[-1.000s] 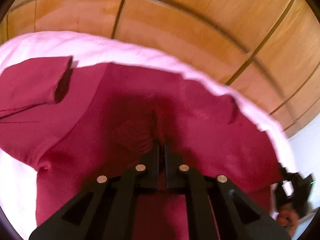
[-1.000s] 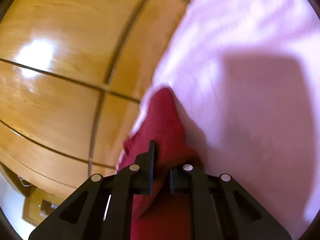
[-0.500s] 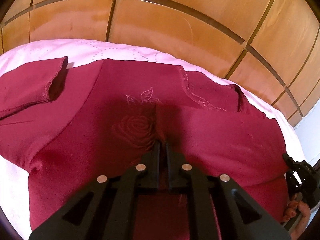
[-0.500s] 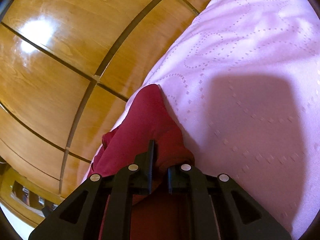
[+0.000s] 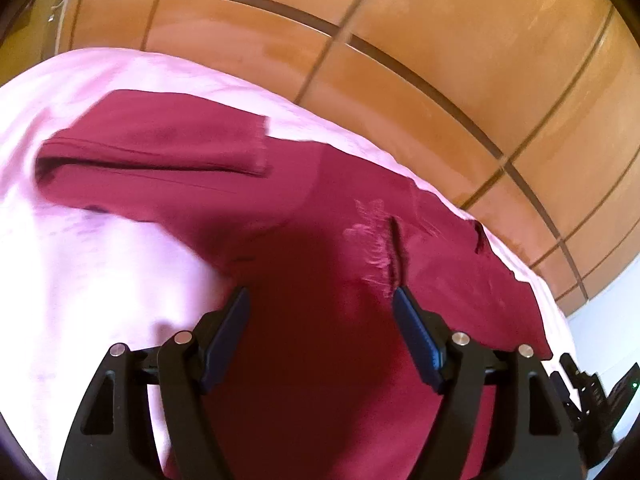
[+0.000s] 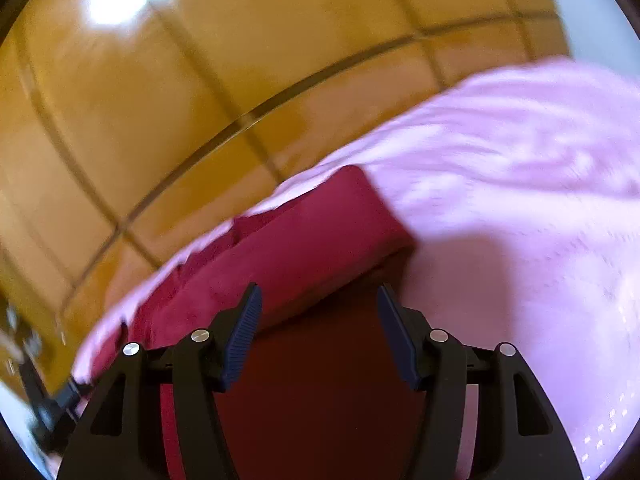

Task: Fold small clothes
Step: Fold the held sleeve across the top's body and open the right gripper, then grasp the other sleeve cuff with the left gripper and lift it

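Note:
A dark red long-sleeved top [image 5: 320, 264] lies spread on a pink bedsheet [image 5: 80, 264]. One sleeve [image 5: 160, 148] is folded across its upper left. A pale embroidered flower [image 5: 368, 236] shows on the chest. My left gripper [image 5: 322, 300] is open and empty just above the top's middle. In the right wrist view the top's folded edge [image 6: 304, 248] lies by the bed's side. My right gripper [image 6: 318, 300] is open and empty above it. The view is blurred.
The pink sheet [image 6: 520, 200] stretches to the right of the top. A wooden panelled wall [image 5: 400, 40] runs behind the bed and also shows in the right wrist view [image 6: 160, 100]. The other gripper [image 5: 592, 392] shows at the lower right of the left wrist view.
Both grippers have opened and let go of the red top. Both have pulled back and swung, so the top sits further off and the sleeve is nearer the middle.

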Tool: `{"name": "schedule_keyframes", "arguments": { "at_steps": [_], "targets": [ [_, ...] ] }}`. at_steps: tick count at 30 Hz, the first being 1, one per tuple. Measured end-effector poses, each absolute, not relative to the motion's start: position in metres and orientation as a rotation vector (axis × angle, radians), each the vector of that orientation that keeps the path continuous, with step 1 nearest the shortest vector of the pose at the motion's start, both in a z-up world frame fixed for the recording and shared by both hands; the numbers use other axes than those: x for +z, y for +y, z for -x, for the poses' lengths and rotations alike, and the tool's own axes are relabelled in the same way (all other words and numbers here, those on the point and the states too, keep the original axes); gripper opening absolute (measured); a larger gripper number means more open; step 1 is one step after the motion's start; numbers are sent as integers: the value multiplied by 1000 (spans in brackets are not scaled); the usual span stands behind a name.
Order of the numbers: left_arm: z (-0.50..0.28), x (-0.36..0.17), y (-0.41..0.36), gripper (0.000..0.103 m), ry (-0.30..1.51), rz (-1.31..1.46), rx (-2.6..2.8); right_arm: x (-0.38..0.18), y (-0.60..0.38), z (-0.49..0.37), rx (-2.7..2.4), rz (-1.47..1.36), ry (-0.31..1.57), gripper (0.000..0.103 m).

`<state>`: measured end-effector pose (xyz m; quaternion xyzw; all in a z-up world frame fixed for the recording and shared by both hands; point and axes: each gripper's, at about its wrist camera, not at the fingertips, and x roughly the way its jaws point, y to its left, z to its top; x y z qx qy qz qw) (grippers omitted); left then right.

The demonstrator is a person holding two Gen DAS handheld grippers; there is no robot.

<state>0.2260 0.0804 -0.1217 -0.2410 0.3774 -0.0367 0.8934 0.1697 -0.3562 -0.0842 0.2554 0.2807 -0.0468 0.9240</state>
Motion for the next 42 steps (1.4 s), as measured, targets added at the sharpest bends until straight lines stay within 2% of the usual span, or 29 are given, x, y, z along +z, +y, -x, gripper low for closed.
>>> {"name": "schedule_keyframes", "arguments": {
  "at_steps": [2, 6, 9, 12, 21, 25, 27, 29, 30, 31, 32, 42],
  "targets": [
    [-220, -118, 95, 80, 765, 482, -26, -84, -337, -174, -45, -436, 588, 59],
    [-224, -113, 122, 81, 752, 438, 52, -91, -314, -189, -3, -326, 660, 59],
    [-231, -107, 143, 81, 740, 435, 116, -109, -314, -206, -17, -333, 772, 59],
    [-244, -99, 157, 84, 725, 400, 160, -117, -319, -209, -9, -370, 800, 59],
    [-305, -104, 118, 88, 814, -68, 113, -119, -316, -206, -6, -353, 794, 62],
    [-324, -117, 104, 88, 844, -182, 82, -119, -316, -206, -7, -354, 793, 62],
    [-331, -124, 103, 72, 864, -209, 70, -119, -316, -206, -6, -354, 793, 62],
    [-337, -128, 106, 37, 892, -191, 55, -119, -316, -205, -6, -354, 792, 62],
    [-338, -128, 111, 28, 890, -170, 68, -119, -316, -206, -6, -354, 791, 62],
    [-339, -127, 115, 11, 887, -153, 81, -119, -316, -206, -6, -354, 792, 62],
    [-339, -124, 122, 6, 886, -120, 84, -119, -316, -206, -5, -354, 792, 62],
    [-308, -53, 163, 5, 724, 210, 98, -120, -317, -206, -3, -358, 790, 62]
  ]
}}
